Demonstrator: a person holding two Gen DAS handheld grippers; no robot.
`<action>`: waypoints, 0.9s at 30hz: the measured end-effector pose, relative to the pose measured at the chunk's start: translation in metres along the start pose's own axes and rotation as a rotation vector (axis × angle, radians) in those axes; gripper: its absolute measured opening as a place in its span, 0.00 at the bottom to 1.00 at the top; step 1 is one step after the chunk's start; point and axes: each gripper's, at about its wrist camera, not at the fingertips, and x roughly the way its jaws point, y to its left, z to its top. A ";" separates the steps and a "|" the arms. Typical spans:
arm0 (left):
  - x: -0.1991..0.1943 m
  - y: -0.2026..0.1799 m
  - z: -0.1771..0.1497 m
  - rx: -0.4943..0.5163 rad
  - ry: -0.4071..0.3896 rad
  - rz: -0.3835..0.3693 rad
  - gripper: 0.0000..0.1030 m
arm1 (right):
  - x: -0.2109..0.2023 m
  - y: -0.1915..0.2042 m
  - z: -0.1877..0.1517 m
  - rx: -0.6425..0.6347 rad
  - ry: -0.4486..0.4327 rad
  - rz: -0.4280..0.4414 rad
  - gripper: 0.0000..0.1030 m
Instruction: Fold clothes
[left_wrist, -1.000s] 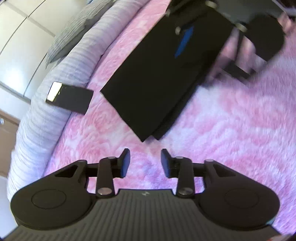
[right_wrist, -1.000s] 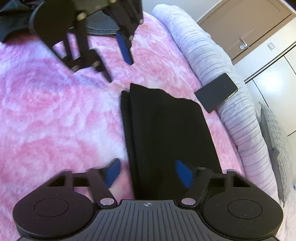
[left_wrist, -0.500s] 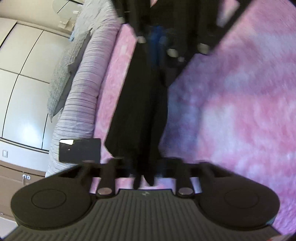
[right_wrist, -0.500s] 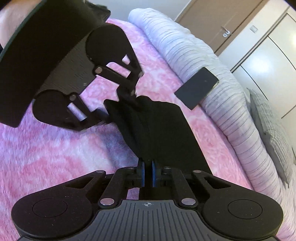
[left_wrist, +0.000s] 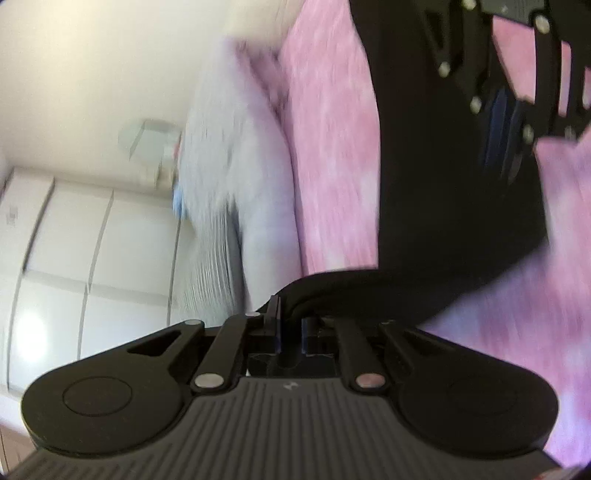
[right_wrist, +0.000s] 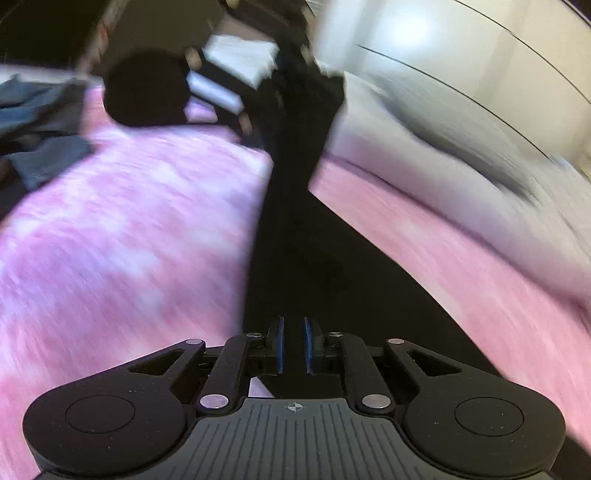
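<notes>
Black garment (right_wrist: 295, 251) stretched lengthwise above pink bed (right_wrist: 110, 229), running from lower centre to upper frame, each end pinched in a closed hand-held gripper: right (right_wrist: 293, 345) near, left (left_wrist: 290, 328) opposite.

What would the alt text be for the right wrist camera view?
The right gripper is clamped on the near end of a black garment that stretches to the left gripper holding its far end. Below is a blurred pink bedspread, with grey clothes at far left.

Open pink blanket (right_wrist: 110, 236) lies left of the black garment (right_wrist: 295, 240); grey clothes (right_wrist: 40, 122) crowd its far-left edge.
</notes>
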 end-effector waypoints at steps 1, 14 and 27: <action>0.007 0.003 0.022 0.021 -0.040 -0.006 0.08 | -0.012 -0.015 -0.015 0.041 0.025 -0.039 0.09; 0.100 -0.093 0.268 0.217 -0.223 -0.396 0.23 | -0.128 -0.196 -0.198 0.473 0.209 -0.381 0.09; 0.072 -0.020 0.233 -0.274 0.034 -0.415 0.36 | -0.122 -0.254 -0.180 0.795 0.095 -0.042 0.35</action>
